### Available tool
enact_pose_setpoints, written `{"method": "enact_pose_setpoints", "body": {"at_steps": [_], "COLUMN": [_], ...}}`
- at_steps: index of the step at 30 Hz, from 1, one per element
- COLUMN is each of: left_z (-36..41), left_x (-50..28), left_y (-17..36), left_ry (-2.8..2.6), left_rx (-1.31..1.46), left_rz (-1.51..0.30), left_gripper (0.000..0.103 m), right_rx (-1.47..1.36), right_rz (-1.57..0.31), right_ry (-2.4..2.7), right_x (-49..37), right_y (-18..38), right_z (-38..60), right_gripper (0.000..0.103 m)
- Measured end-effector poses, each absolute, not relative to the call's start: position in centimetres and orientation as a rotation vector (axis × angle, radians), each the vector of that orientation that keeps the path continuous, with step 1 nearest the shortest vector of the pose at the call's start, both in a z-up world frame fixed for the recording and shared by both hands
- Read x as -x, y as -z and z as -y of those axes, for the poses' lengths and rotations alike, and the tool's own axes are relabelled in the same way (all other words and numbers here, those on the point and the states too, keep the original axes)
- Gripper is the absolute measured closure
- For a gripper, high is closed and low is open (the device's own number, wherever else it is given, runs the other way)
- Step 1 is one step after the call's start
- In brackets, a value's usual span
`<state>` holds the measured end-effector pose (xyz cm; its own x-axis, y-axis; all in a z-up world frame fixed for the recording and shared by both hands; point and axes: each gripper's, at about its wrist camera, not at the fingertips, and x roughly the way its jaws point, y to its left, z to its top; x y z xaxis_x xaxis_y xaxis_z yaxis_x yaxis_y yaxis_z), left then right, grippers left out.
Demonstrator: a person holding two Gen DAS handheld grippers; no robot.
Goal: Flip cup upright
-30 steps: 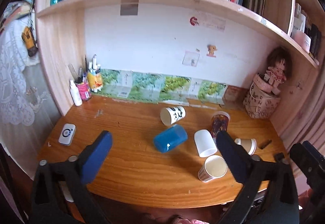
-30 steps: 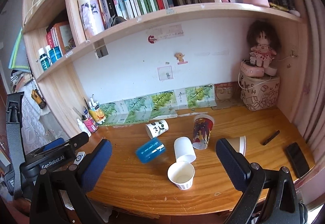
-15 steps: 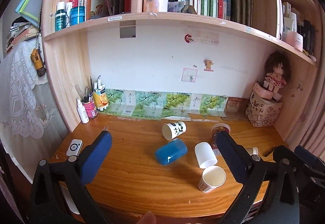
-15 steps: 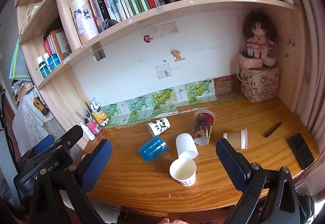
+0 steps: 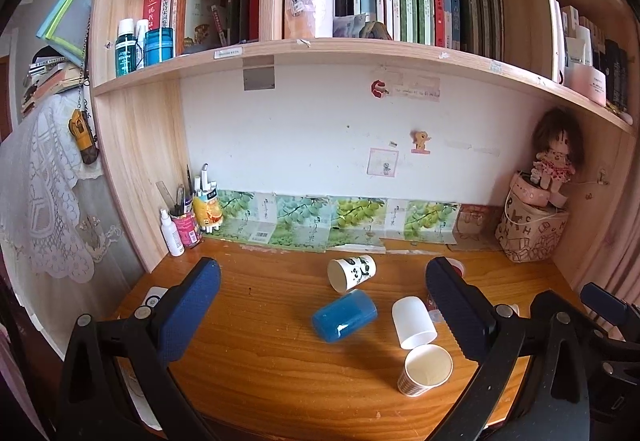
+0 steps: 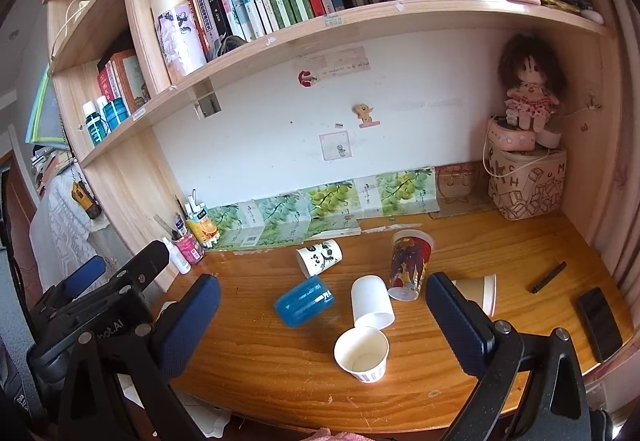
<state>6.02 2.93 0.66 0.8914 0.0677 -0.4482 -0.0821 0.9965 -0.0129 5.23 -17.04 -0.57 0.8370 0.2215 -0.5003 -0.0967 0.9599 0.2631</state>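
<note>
Left tool: we hold it spread w/ nothing between the pads, back from the desk edge, so all cups stay in sight.
Right tool: spread too, empty, hanging short of the cups.
Blue cup: on its side, dead ahead btwn the pads; prob. the one to flip.
Others: panda cup on its side beyond it; white cup tipped, right of centre; striped cup upright, nearest.
Next: we'd guess a side-on approach to the blue wall.

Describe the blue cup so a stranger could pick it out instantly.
Start at the wooden desk under the bookshelf, where several cups are clustered mid-desk. The blue cup lies on its side at the left of that cluster, in front of the tipped panda-print cup. It is the only solid glossy blue one; the others are white, brown or printed.
</note>
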Motion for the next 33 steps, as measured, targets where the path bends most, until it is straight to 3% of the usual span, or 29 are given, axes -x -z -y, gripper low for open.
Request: {"method": "enact_pose_setpoints", "body": {"at_steps": [33], "left_z": [-2.6], "left_x": [-7.8], "left_y": [-0.3], "left_ry": [-0.057], "left_rx": [0.05], "left_rz": [-0.481], "left_gripper": [0.0], "right_rx": [-0.216], "right_rz": [-0.601], "right_ry": [-0.195], "right_x": [-7.9], "right_y": [1.1], "right_z": [16.6], "right_gripper": [0.0]}}
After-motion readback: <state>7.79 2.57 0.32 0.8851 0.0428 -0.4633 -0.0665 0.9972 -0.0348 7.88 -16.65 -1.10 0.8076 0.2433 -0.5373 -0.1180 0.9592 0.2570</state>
